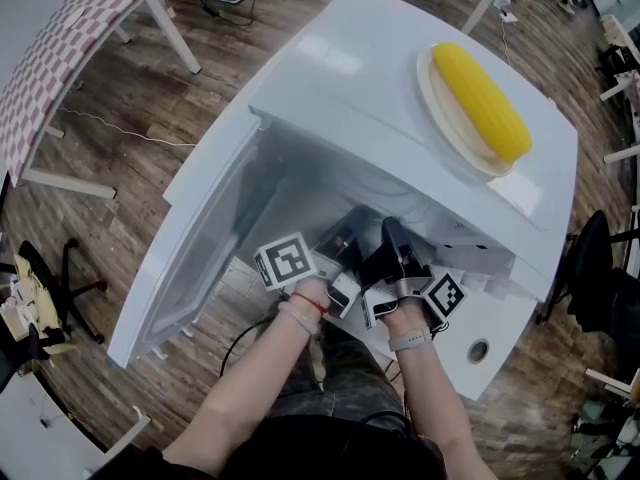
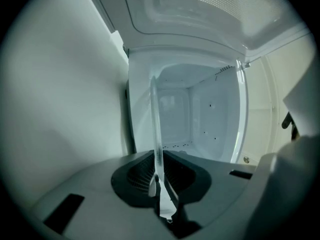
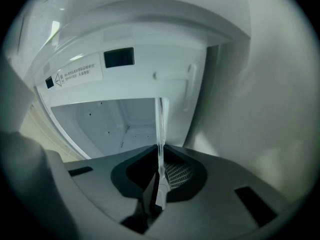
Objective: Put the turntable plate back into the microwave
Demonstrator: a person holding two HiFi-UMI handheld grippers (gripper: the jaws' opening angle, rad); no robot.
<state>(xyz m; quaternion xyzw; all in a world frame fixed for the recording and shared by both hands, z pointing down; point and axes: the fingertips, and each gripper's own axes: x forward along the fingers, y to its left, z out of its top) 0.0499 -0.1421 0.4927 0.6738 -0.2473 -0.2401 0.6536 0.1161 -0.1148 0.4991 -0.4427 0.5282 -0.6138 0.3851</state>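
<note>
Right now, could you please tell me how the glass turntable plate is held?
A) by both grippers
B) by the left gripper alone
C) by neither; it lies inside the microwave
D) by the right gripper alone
A: the left gripper and the right gripper are each shut on the rim of the turntable plate, facing the open microwave.

White microwave [image 1: 340,78] top — plate [image 1: 426,90] with yellow corn cob [image 1: 480,103] on it, wooden floor [image 1: 150,108] around
</note>
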